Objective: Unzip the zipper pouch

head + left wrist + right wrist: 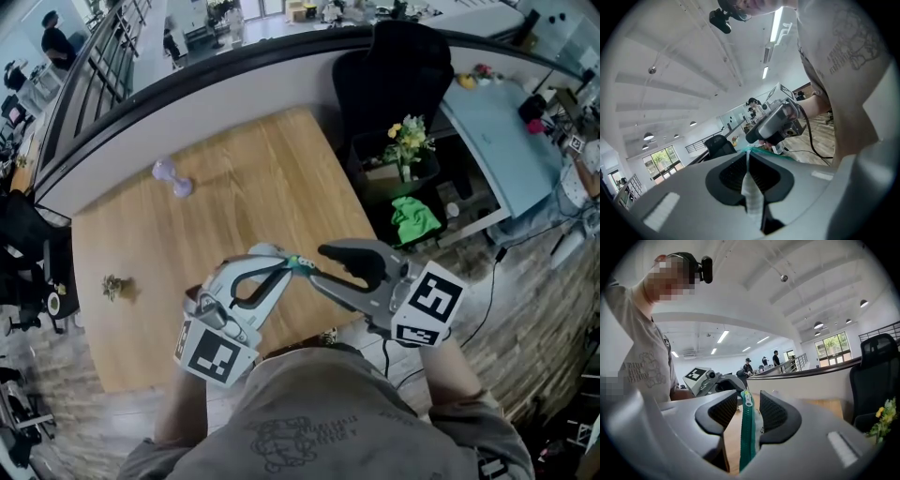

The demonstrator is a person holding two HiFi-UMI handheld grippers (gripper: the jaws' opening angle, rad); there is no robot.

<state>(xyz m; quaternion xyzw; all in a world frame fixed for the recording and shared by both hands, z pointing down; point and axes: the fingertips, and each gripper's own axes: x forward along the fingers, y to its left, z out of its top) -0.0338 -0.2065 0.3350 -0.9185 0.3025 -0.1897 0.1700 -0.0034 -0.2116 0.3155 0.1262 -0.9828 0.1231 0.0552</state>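
Left tool [748, 158] is clamped shut on a pale edge of the zipper pouch [751, 192]. Right tool [749, 397] is pinched on the teal zipper band [747, 441], with the zipper pull [748, 401] poking out at the pad tips. The pouch hangs between them, up in the air over the near edge of the table [244, 187]. My take: hold the left as a steady anchor, get the pull itself properly in the right tool's bite, then draw straight along the zip line with the band taut and no twisting.

Head view steeply down; gripper views close, opposed, sharing pouch [747, 437].
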